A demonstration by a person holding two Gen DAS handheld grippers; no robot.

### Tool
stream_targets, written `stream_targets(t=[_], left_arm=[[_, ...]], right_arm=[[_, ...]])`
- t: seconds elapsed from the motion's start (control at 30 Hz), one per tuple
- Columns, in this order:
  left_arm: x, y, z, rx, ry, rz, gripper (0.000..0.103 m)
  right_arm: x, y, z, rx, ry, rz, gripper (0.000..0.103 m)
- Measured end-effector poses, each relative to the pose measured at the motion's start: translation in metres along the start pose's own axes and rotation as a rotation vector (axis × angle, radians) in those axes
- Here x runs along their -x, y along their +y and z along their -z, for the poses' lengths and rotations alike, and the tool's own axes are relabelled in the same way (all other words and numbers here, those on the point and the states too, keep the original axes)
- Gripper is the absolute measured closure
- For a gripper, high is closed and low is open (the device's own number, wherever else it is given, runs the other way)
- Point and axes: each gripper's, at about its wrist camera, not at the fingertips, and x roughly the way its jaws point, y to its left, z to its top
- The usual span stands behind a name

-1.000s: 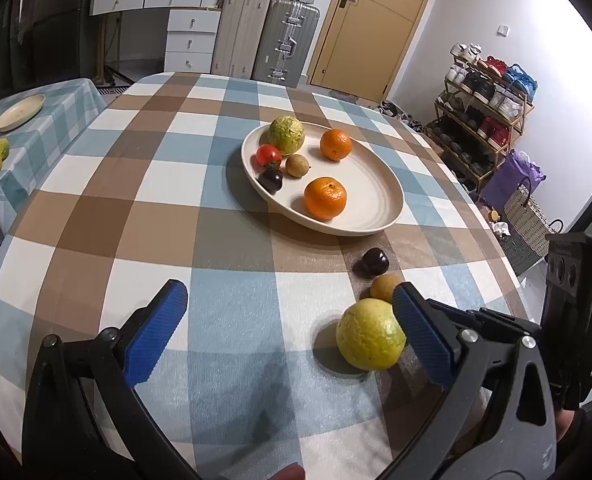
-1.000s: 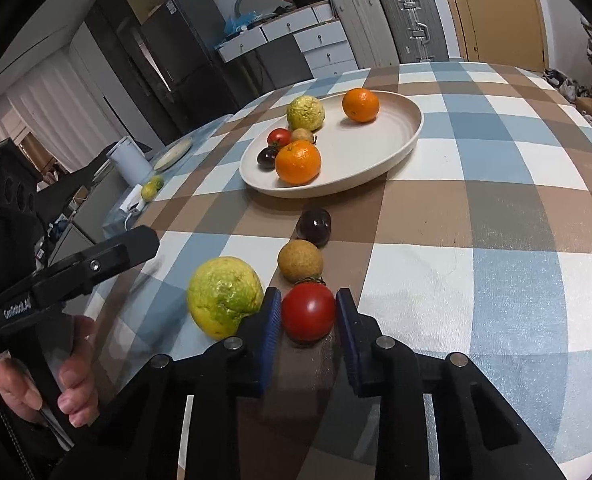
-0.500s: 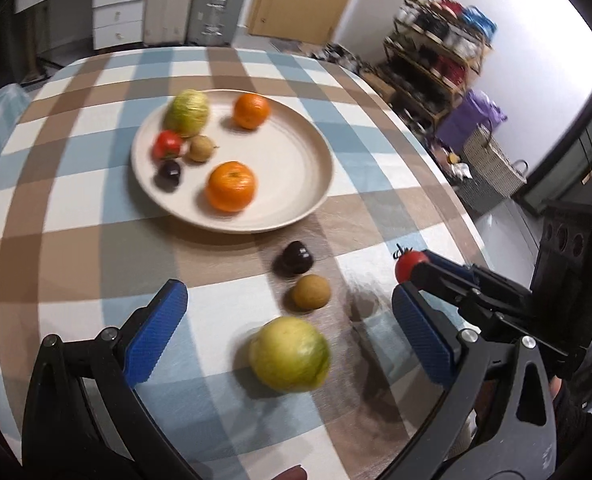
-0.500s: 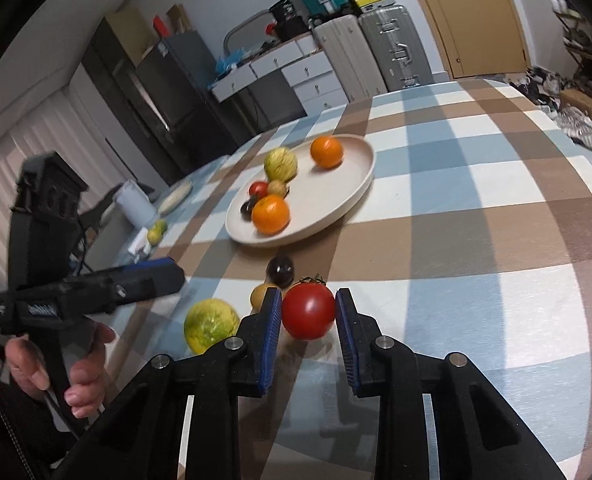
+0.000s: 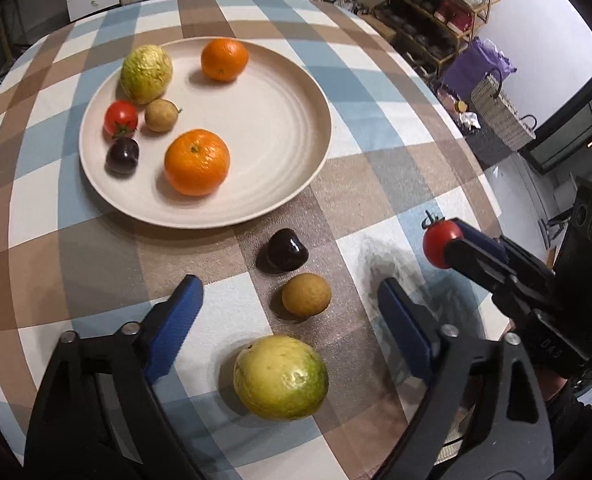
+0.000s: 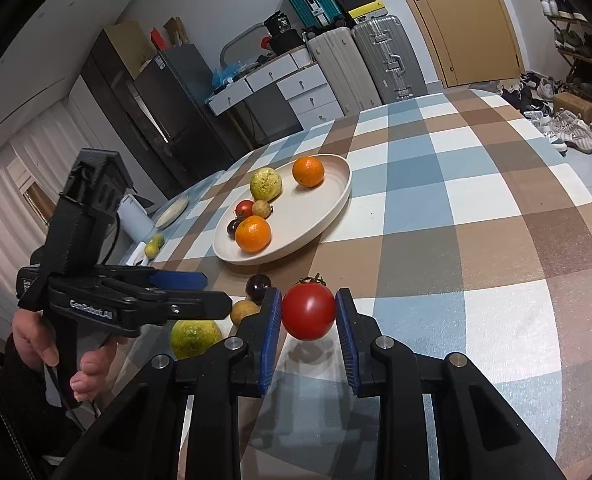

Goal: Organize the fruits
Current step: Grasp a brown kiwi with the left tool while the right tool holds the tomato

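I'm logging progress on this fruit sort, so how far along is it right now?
Done: six fruits sit on the plate, among them two oranges and a small tomato. In hand: the right gripper has its jaws shut on a red tomato, held above the cloth. Left: the dark plum, brown fruit and green guava lie on the tablecloth, the open left gripper over them.

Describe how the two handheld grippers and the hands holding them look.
Both the left gripper and the right gripper have matte black plastic frames, silver pivot bolts and ribbed blue finger pads. The left one's side reads "GenRobot.AI" in white. A bare hand grips its black handle, with a thin black cable beside it.
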Motion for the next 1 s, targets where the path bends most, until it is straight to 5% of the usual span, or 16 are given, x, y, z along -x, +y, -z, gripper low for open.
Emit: stream_targets(t=[0.37, 0.53, 1.0], left_arm=[[-0.014, -0.007, -0.004, -0.039, 0.055, 0.007, 0.051], [-0.019, -0.014, -0.003, -0.082, 0.085, -0.013, 0.077], [-0.002, -0.01, -0.001, -0.07, 0.045, 0.07, 0.078]], right_arm=[[-0.004, 0.002, 0.001, 0.004, 0.0, -0.038, 0.075], [-0.007, 0.001, 0.001, -0.002, 0.0, -0.039, 0.075], [-0.008, 0.002, -0.001, 0.002, 0.007, -0.037, 0.075]])
